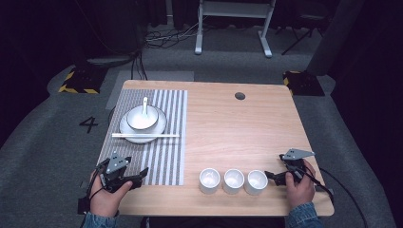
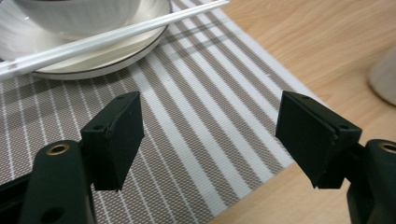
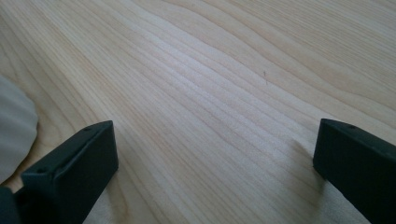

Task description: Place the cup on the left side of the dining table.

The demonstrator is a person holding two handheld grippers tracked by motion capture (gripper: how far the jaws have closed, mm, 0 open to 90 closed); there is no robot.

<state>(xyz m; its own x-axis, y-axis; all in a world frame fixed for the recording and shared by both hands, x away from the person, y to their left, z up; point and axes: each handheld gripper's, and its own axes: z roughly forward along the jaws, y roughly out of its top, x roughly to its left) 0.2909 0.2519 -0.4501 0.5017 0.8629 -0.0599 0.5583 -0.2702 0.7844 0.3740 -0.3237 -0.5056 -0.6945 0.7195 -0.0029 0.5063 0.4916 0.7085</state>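
A white bowl (image 1: pixel 141 118) with a spoon (image 1: pixel 145 105) in it sits on a white plate (image 1: pixel 129 131) on a grey striped placemat (image 1: pixel 164 156). White chopsticks (image 1: pixel 145 135) lie across the plate's near edge (image 2: pixel 107 63). Three white cups (image 1: pixel 209 180) (image 1: pixel 233 180) (image 1: pixel 256 182) stand in a row near the table's front edge. My left gripper (image 1: pixel 139 176) is open, low over the placemat's near part (image 2: pixel 205 140). My right gripper (image 1: pixel 273 176) is open just right of the rightmost cup, whose side (image 3: pixel 14 130) shows beside its left jaw.
The wooden table (image 1: pixel 237 128) has a round cable hole (image 1: pixel 240 96) at the back. A white desk frame (image 1: pixel 233 23) and cables lie on the floor behind. Bare wood lies between the placemat and the right edge.
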